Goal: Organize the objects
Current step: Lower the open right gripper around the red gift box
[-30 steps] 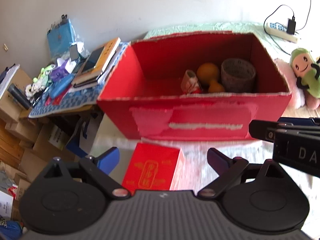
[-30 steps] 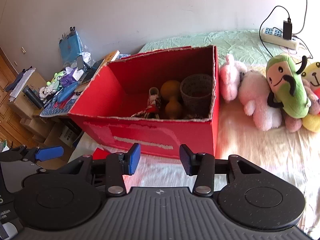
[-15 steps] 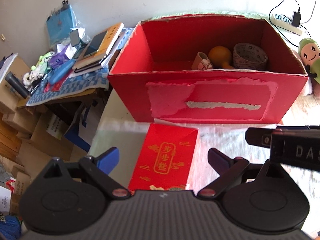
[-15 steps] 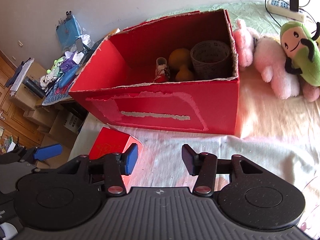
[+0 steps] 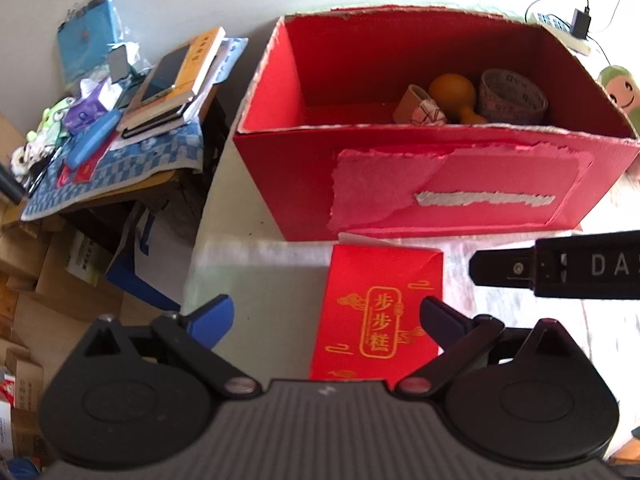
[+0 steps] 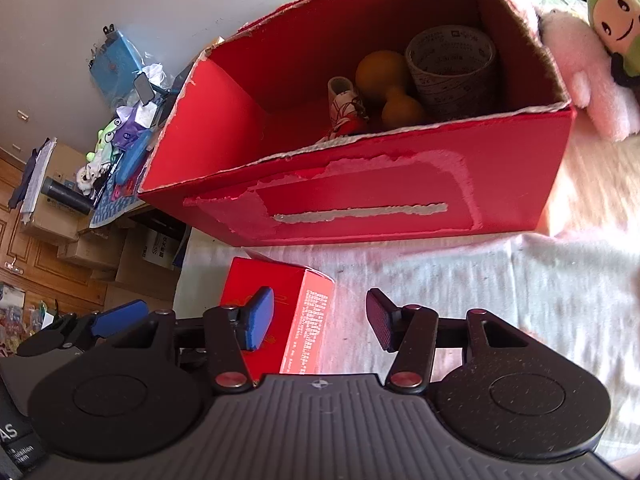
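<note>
A small red carton with gold characters lies flat on the white bed cover, just in front of a big open red box. My left gripper is open and hovers over the carton, which sits between its fingers near the right one. In the right wrist view the carton shows partly between the fingers of my right gripper. Those jaws are opening and no pad presses on it. Inside the big box are an orange gourd, a tape roll and a small patterned cup.
A cluttered side table with books and a phone stands left of the bed. Cardboard boxes sit on the floor below it. Plush toys lie right of the big box, and a power strip lies behind it.
Both grippers have come down and closer to the small red carton, which now lies between the left fingers. The right gripper's fingers stand wider apart than before.
</note>
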